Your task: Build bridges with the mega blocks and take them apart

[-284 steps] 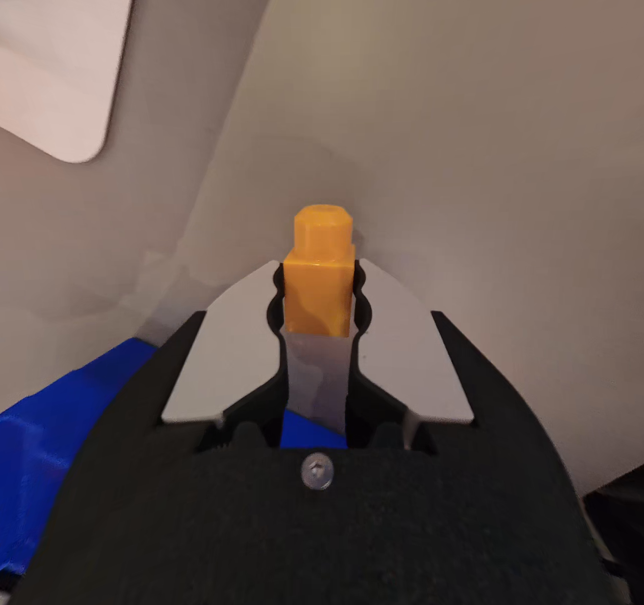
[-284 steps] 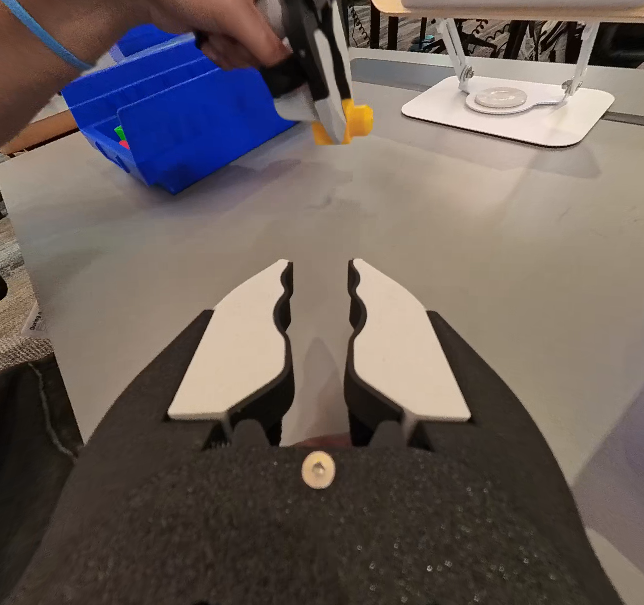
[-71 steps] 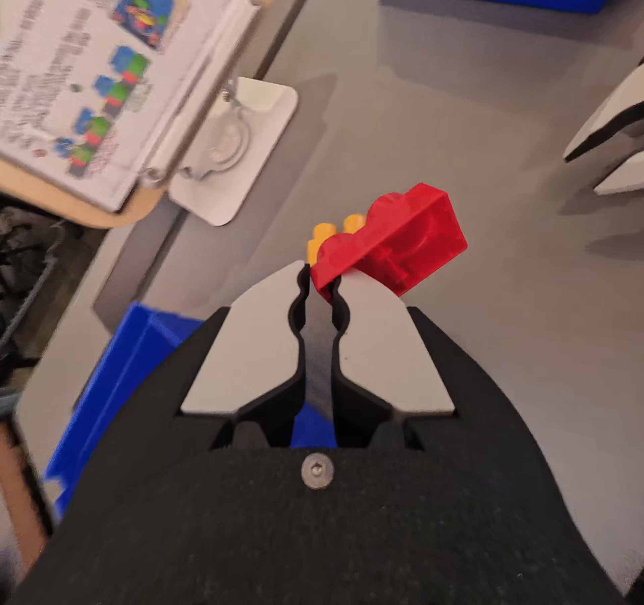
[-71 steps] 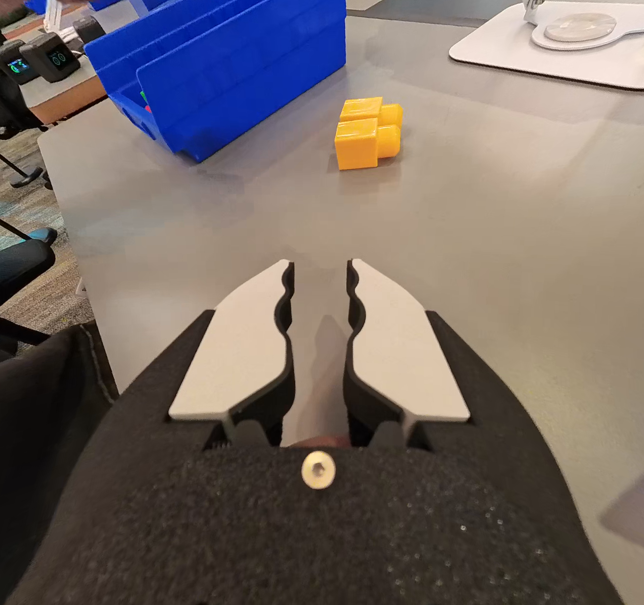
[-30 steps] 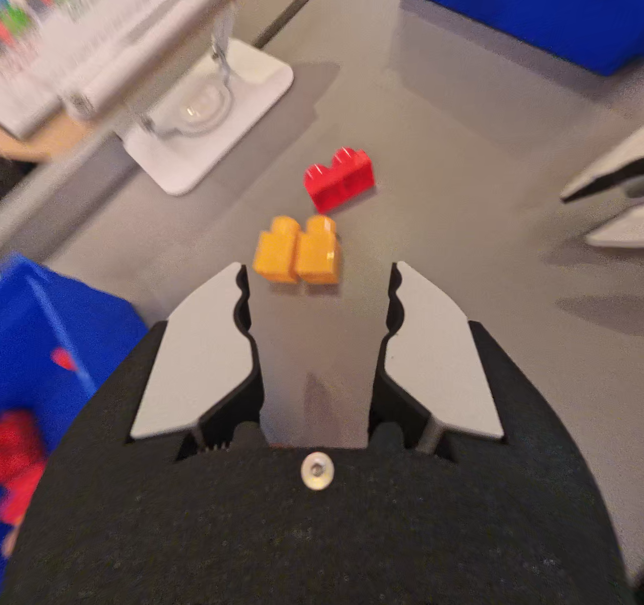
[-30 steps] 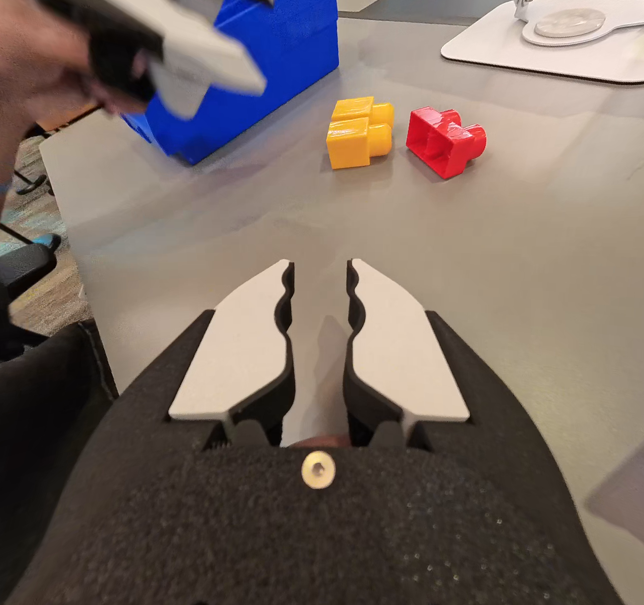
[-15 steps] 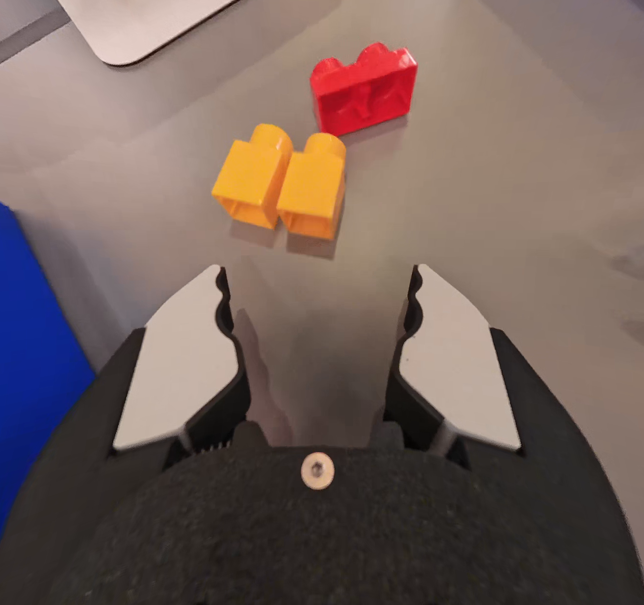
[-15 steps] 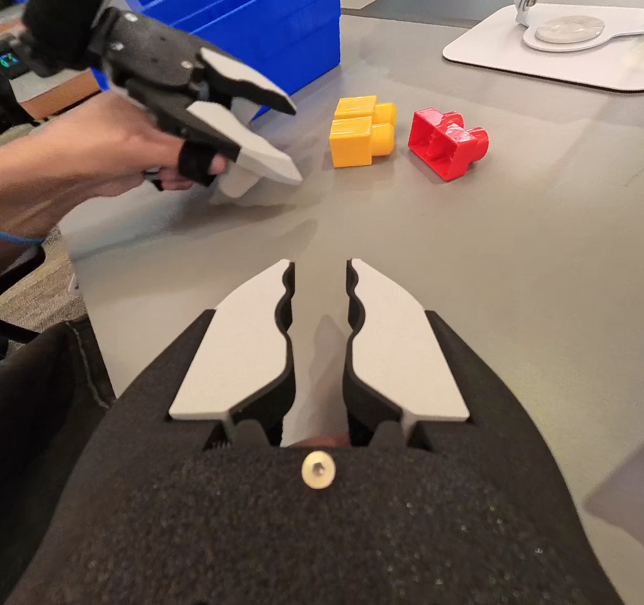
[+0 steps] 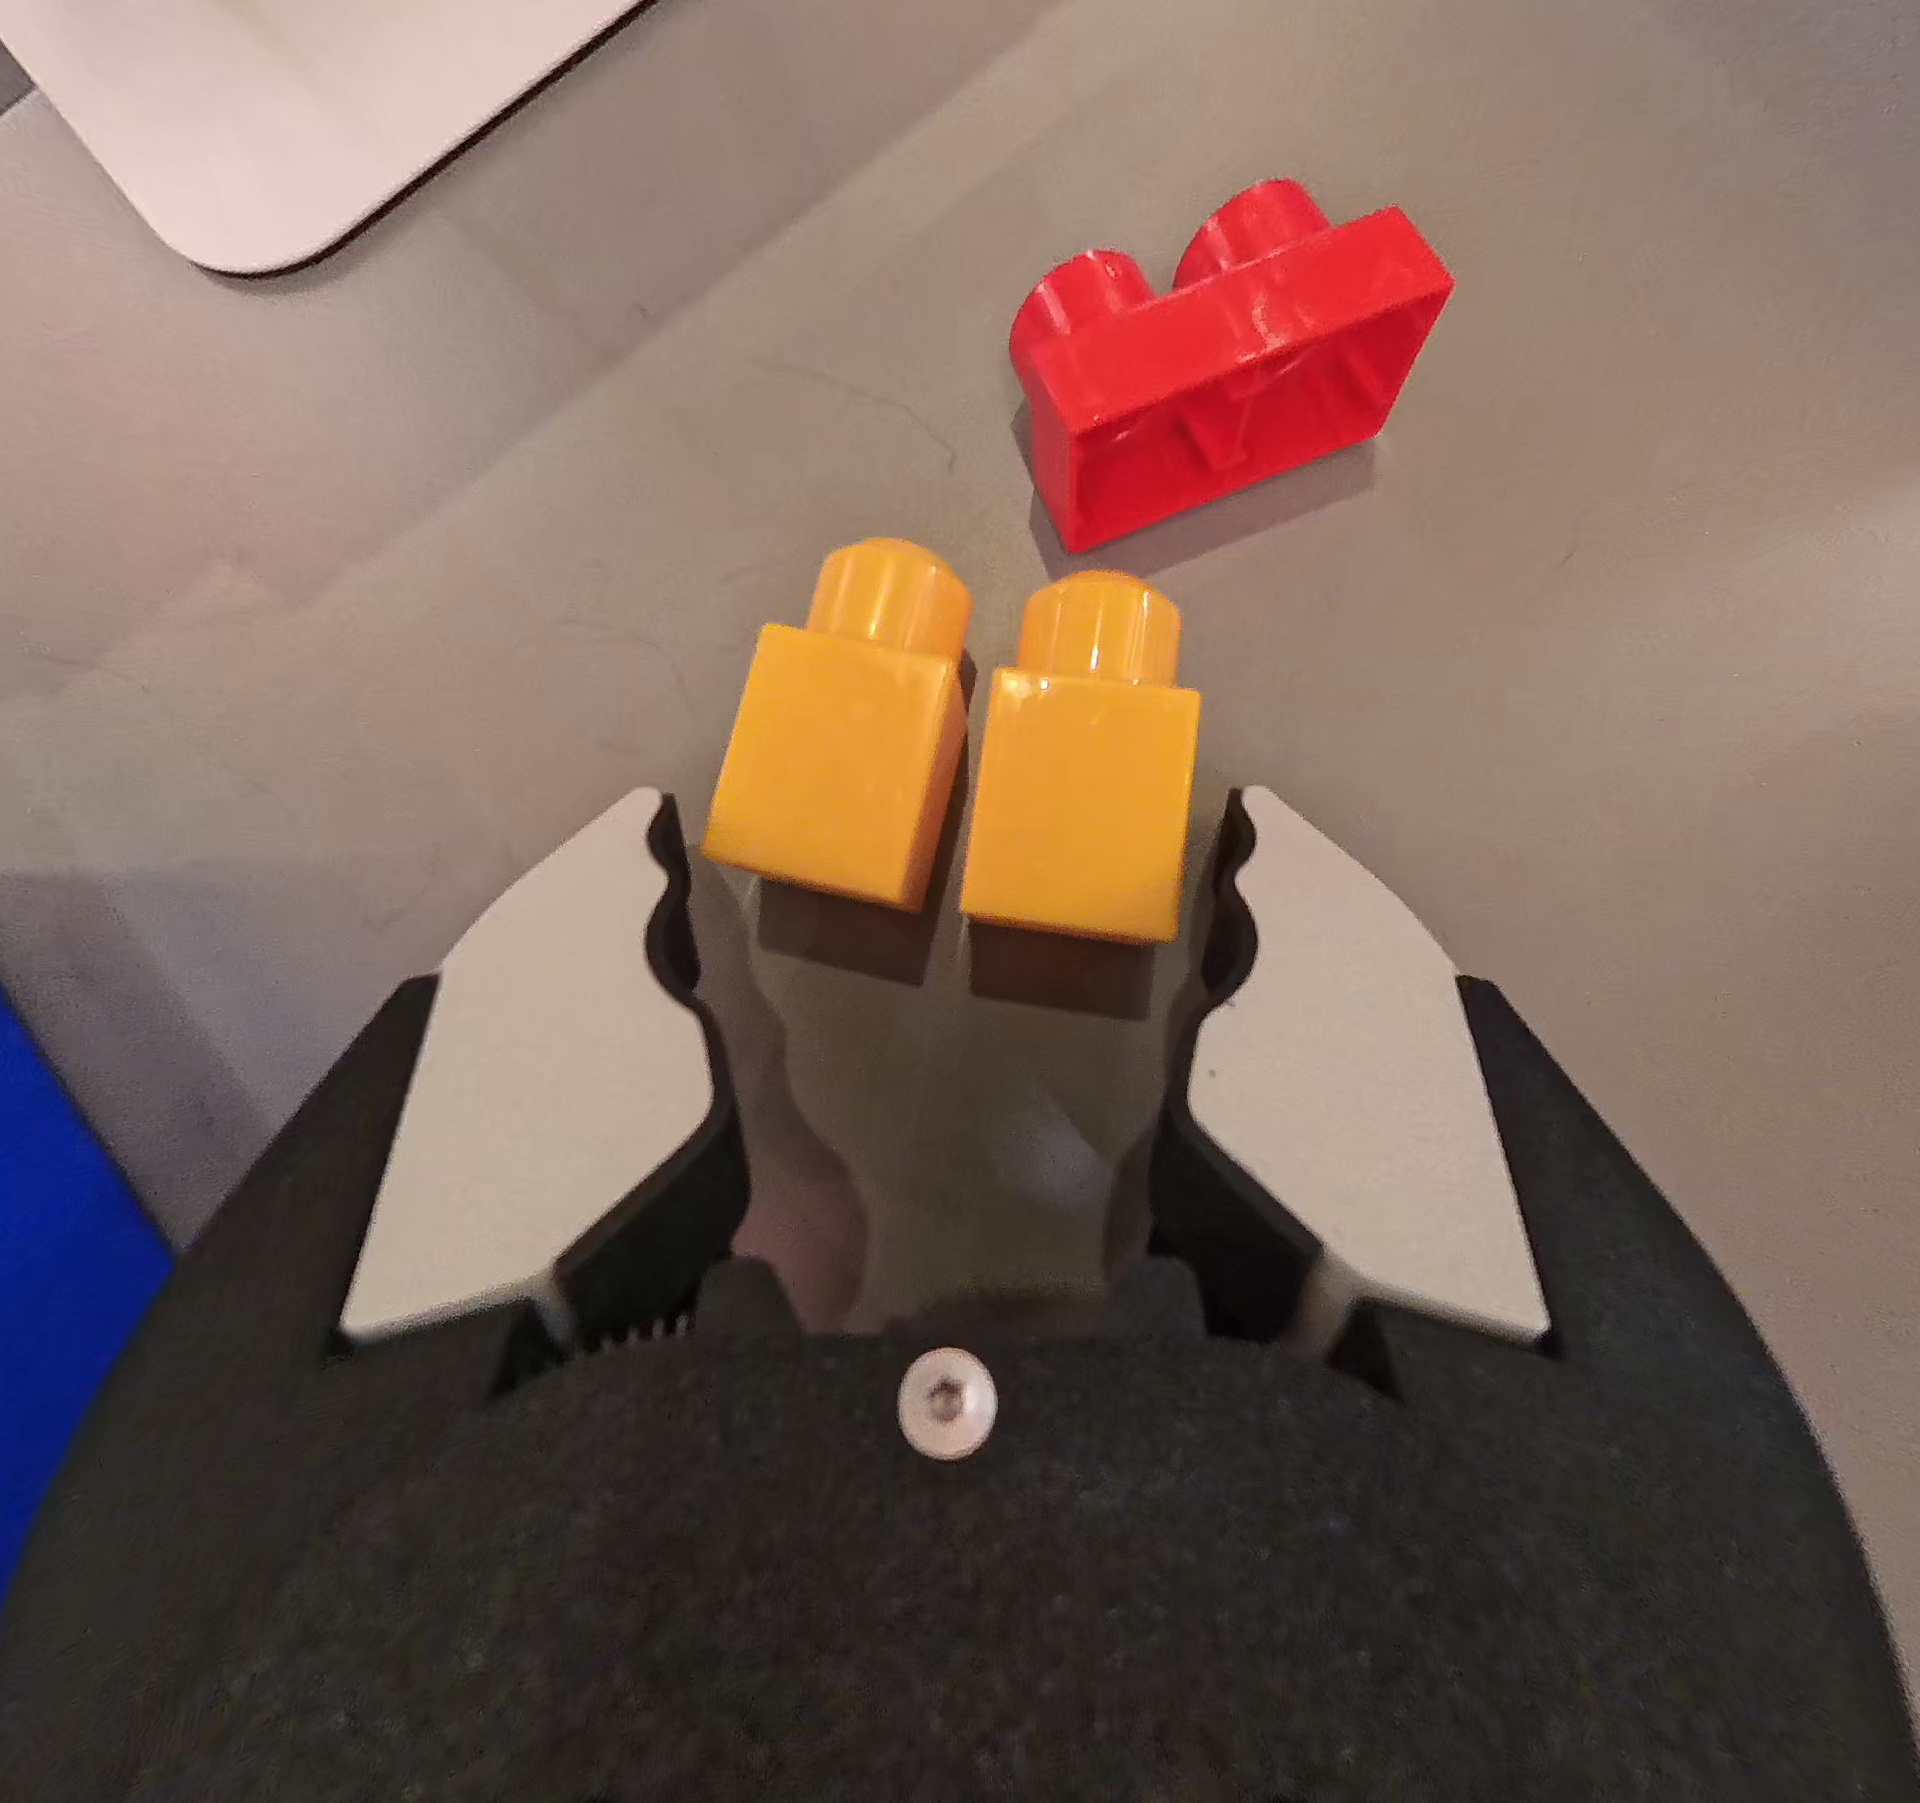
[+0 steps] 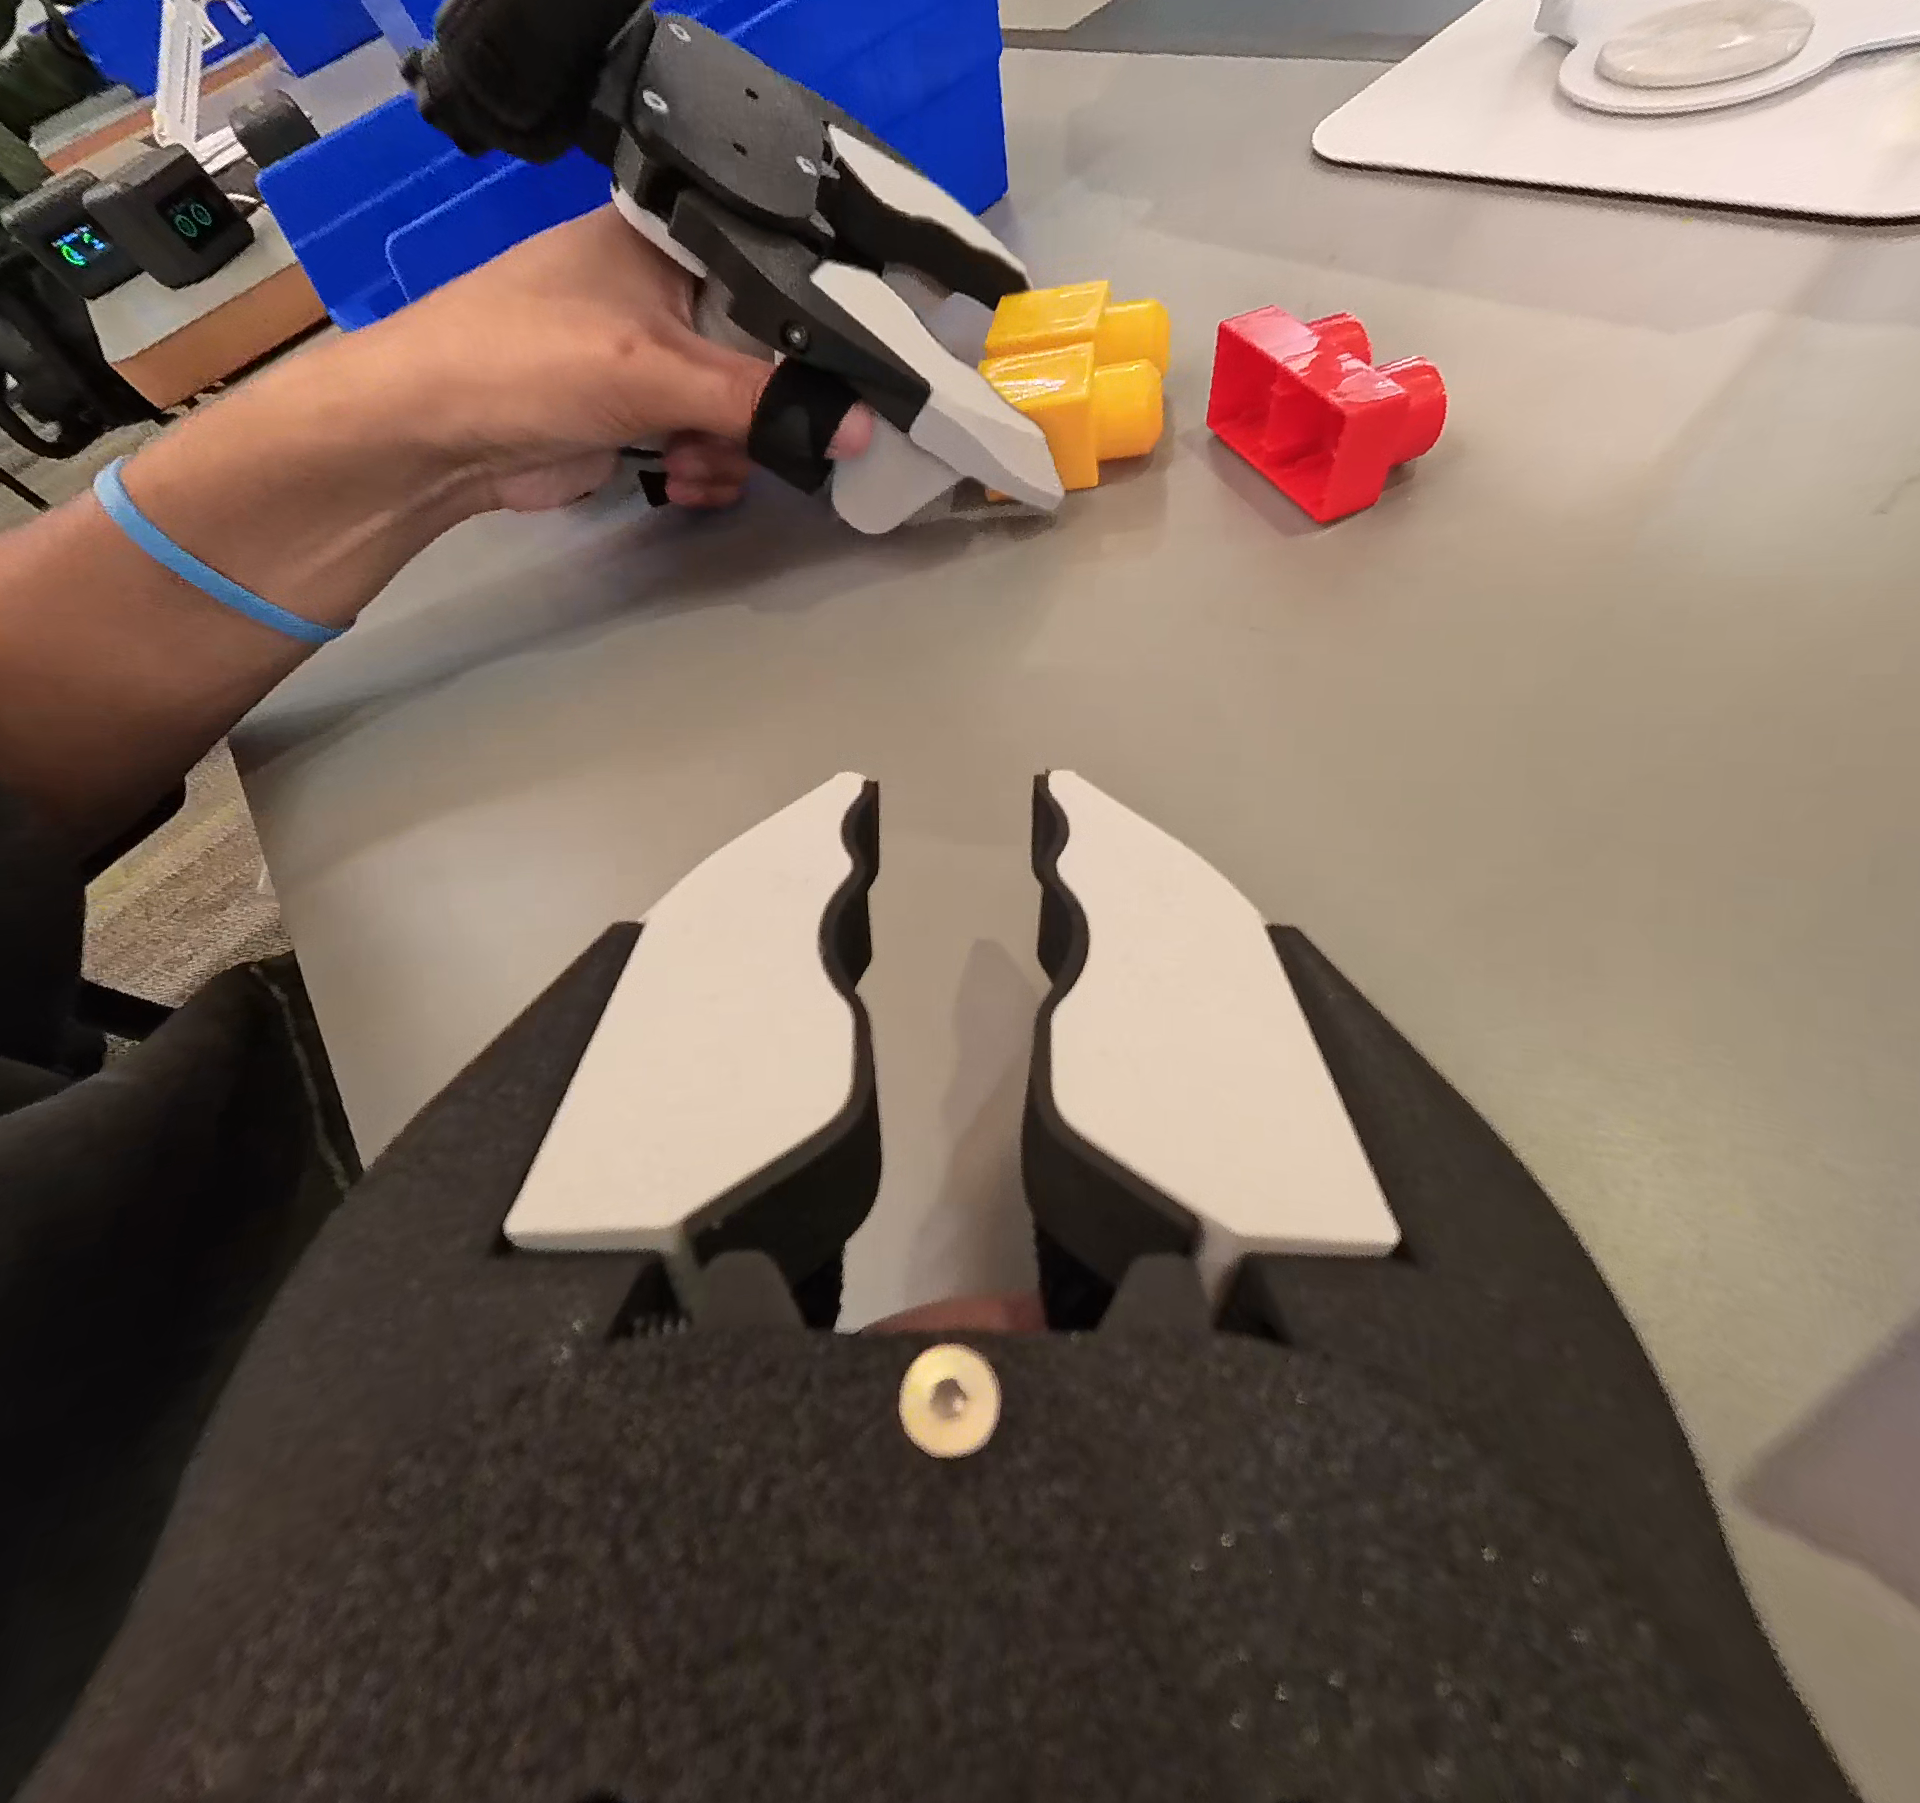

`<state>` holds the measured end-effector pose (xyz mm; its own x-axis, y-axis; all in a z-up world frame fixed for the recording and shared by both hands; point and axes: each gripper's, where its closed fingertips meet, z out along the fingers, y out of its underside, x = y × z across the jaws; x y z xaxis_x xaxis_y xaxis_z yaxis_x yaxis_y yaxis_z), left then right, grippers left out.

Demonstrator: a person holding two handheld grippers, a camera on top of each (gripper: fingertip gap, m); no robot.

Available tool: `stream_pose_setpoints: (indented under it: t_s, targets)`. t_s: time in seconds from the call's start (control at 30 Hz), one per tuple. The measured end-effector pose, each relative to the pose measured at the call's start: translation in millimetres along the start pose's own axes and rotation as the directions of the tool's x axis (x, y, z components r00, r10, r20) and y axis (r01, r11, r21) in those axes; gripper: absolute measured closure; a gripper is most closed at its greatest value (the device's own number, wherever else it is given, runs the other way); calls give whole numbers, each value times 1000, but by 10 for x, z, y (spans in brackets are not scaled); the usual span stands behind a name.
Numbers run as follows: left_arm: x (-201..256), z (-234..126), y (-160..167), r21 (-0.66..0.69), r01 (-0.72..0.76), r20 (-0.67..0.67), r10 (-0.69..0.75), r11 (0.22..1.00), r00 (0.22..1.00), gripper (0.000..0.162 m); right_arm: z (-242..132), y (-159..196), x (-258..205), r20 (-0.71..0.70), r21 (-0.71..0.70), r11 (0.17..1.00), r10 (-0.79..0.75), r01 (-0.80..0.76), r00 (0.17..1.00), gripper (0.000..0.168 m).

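Since half a second ago the left hand-held gripper (image 9: 951,823) has come down and forward to the two yellow blocks (image 9: 956,766), so that its widely spread fingers now flank their near ends; a second ago it was still up in the air beside the blue bin (image 10: 665,153). It holds nothing, and whether the fingertips touch the blocks cannot be told. The two yellow blocks lie on their sides on the grey worktop (image 10: 1455,714), side by side and touching or nearly so, studs pointing away from the gripper. The red block (image 9: 1236,382), a two-stud piece, lies on its side just beyond and to the right of them, hollow underside facing the left wrist camera. The right hand-held gripper (image 10: 956,797) hovers low over bare worktop, well apart from the blocks, its fingers parted by a narrow gap and empty. A white stand base (image 10: 1621,122) sits at the far right of the worktop.
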<state>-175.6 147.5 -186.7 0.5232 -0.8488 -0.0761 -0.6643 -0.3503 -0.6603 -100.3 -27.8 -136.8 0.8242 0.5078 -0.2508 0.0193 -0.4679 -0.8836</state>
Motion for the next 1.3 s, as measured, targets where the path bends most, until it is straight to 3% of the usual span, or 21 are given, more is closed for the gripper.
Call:
stream_pose_setpoints:
  t_s: [0.2, 0.77, 0.9, 1.3]
  targets:
    - [47, 38, -39, -7, -12, -56, 11, 1000, 998, 67, 0, 1, 2, 5, -1, 1000, 9, -9, 1000, 140]
    - [0, 58, -11, -75, -48, -46, 45, 996, 998, 71, -1, 4, -1, 13, -3, 1000, 15, -15, 1000, 140]
    - [39, 67, -12, -76, -58, -75, 52, 995, 996, 83, 1, 7, -2, 13, -5, 1000, 14, -14, 1000, 140]
    - [83, -3, 72, -130, -85, -108, 71, 988, 992, 84, 5, 16, -13, 11, -12, 1000, 4, -4, 1000, 140]
